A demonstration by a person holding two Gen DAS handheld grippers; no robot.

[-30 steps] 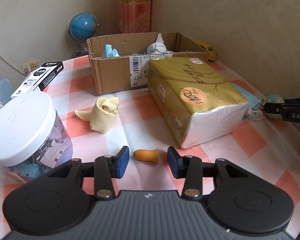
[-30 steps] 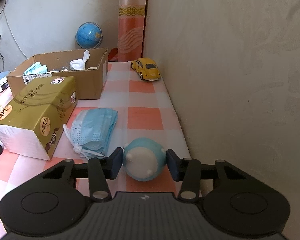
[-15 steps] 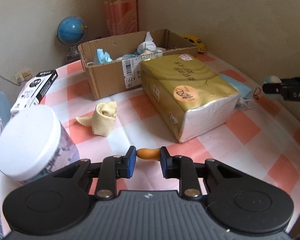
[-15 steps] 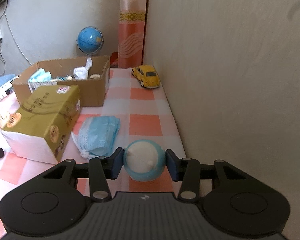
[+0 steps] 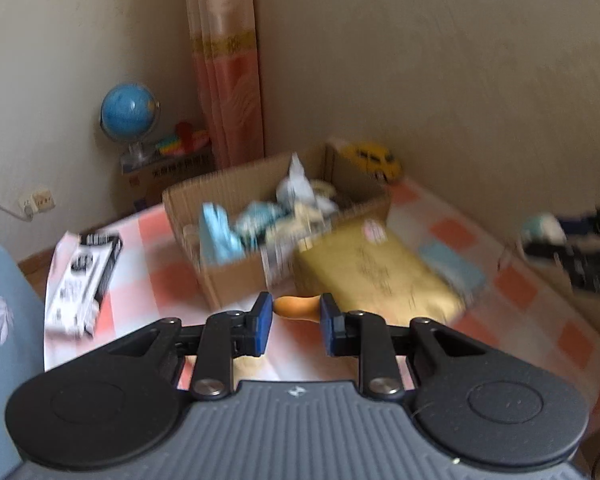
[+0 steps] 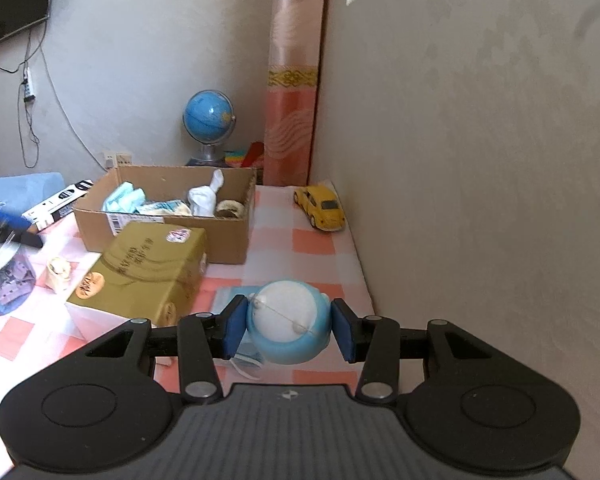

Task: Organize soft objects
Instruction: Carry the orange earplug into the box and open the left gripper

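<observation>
My left gripper [image 5: 296,314] is shut on a small orange foam earplug [image 5: 298,307] and holds it above the table, in front of the open cardboard box [image 5: 236,276]. My right gripper [image 6: 288,326] is shut on a round blue and white soft toy [image 6: 287,326], lifted above the blue face masks [image 6: 232,294]. The box [image 6: 228,246] holds masks, a white sock and other soft items. A cream cloth roll [image 6: 60,274] lies on the table at the left. The left wrist view is blurred.
A gold tissue pack [image 6: 140,276] lies in front of the box. A yellow toy car [image 6: 322,210] stands by the wall. A clear jar with a white lid [image 6: 2,276] and a black and white carton [image 5: 82,276] are at the left. A globe [image 6: 209,114] stands behind.
Both grippers closed on their objects and lifted them. The left gripper rose with the earplug toward the box; the right gripper rose with the toy.
</observation>
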